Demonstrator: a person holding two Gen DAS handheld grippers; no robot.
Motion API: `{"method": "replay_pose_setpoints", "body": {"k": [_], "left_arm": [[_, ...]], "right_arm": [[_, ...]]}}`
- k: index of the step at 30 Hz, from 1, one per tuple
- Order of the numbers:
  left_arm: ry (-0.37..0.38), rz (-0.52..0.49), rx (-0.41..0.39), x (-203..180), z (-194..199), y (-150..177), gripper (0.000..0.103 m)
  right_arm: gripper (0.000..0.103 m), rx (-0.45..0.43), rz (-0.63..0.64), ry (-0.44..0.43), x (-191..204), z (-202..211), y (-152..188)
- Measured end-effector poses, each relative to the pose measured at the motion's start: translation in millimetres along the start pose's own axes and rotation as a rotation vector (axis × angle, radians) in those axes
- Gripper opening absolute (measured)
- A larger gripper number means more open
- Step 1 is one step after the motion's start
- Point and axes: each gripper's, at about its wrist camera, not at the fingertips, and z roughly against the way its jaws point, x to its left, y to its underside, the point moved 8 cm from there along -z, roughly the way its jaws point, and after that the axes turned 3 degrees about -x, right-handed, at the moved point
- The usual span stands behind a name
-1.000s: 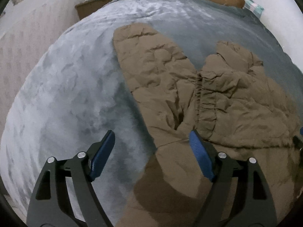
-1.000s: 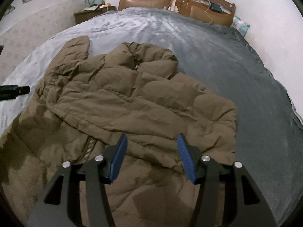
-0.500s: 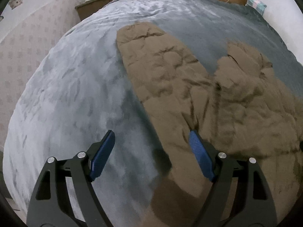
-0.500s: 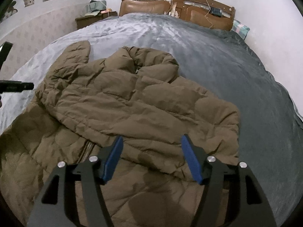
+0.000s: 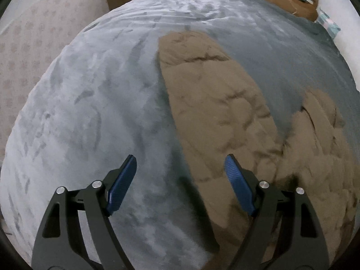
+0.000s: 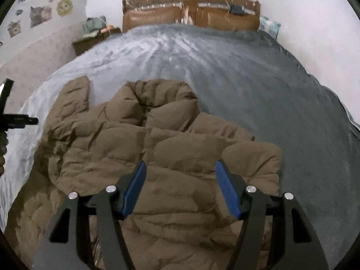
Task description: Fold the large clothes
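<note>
A brown puffer jacket (image 6: 168, 153) lies on the grey bed cover (image 6: 247, 78), with one side folded over its body and the collar at the far end. In the left wrist view its other sleeve (image 5: 213, 112) lies stretched out straight towards the headboard. My left gripper (image 5: 180, 180) hovers open above the near end of that sleeve, its right pad over the cloth and its left pad over bare cover (image 5: 101, 112). My right gripper (image 6: 181, 186) hangs open above the folded part, with nothing between its pads. The left gripper (image 6: 18, 121) shows at the left edge of the right wrist view.
A wooden headboard (image 6: 191, 15) closes the far end of the bed, with a pillow (image 6: 270, 25) at its right. A cluttered nightstand (image 6: 94, 38) stands by the papered wall on the left. Grey cover lies bare beyond and to the right of the jacket.
My left gripper has slid left, from over the jacket body to the sleeve's outer edge. My right gripper's jaws have widened a little and it has drawn back and tipped up slightly.
</note>
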Motion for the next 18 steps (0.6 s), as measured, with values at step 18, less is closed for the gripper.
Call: {"method": "replay_pose_setpoints", "body": {"k": [18], "left_arm": [[0.060,0.073,0.123,9.0,-133.2,-87.0,0.067]], "right_arm": [[0.064,0.074,0.054,0.088,10.3,-54.7,-22.7]]}}
